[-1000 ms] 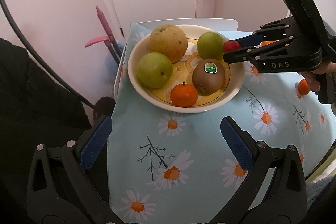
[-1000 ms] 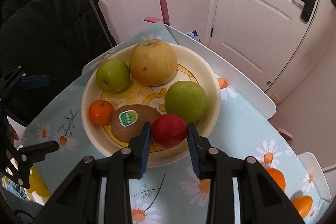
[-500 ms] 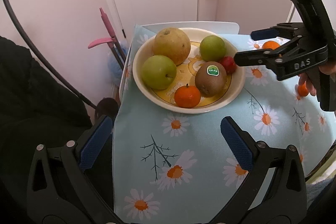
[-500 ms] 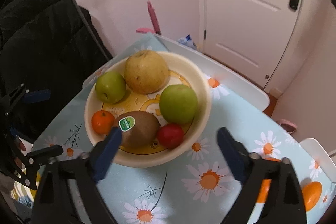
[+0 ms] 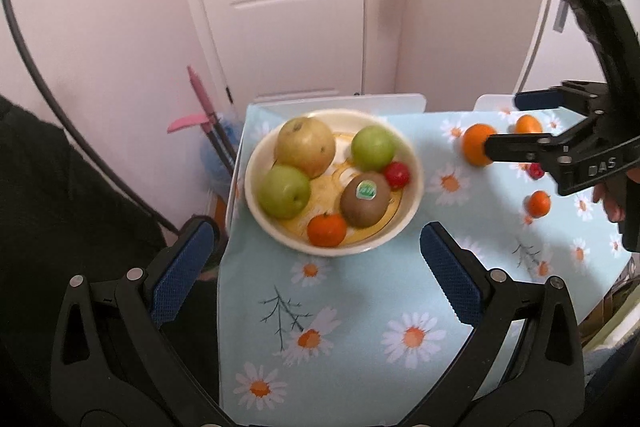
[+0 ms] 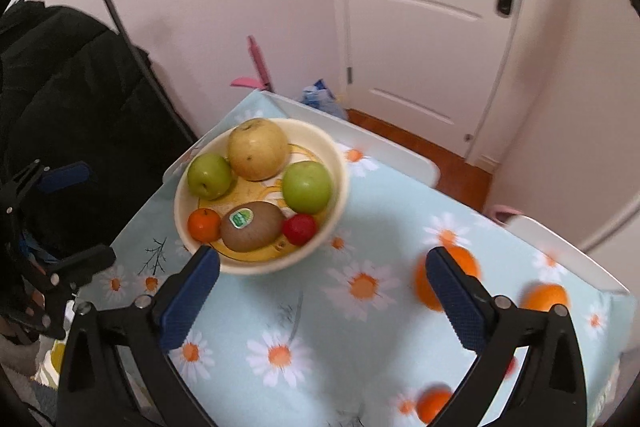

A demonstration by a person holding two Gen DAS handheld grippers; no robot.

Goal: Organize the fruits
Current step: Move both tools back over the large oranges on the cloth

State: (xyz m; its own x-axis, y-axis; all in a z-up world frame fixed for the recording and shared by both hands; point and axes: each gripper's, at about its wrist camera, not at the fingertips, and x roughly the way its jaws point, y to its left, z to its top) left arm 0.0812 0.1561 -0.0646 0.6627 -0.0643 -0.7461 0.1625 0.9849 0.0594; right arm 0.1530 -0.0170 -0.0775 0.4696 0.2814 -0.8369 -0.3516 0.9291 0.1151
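A cream bowl (image 5: pixel 332 251) (image 6: pixel 256 269) on the daisy tablecloth holds a yellow pear (image 5: pixel 306 147), two green apples (image 5: pixel 285 191) (image 5: pixel 373 147), a stickered kiwi (image 5: pixel 365 199), a mandarin (image 5: pixel 326 229) and a small red fruit (image 5: pixel 397 174) (image 6: pixel 300 229) lying beside the kiwi. My right gripper (image 6: pixel 320 293) hangs above the cloth to the right of the bowl, its jaws opening, with nothing between them. My left gripper (image 5: pixel 316 267) stands open and empty just in front of the bowl.
Two oranges (image 5: pixel 476 150) (image 5: pixel 528 125), a small mandarin (image 5: pixel 538 203) and a small red fruit (image 5: pixel 534 171) lie on the cloth right of the bowl. A white door and pink walls stand behind the table. A black coat (image 6: pixel 80 99) hangs at the left.
The right gripper opened and left the small red fruit in the bowl, then drew back up and to the right. The left gripper rose a little.
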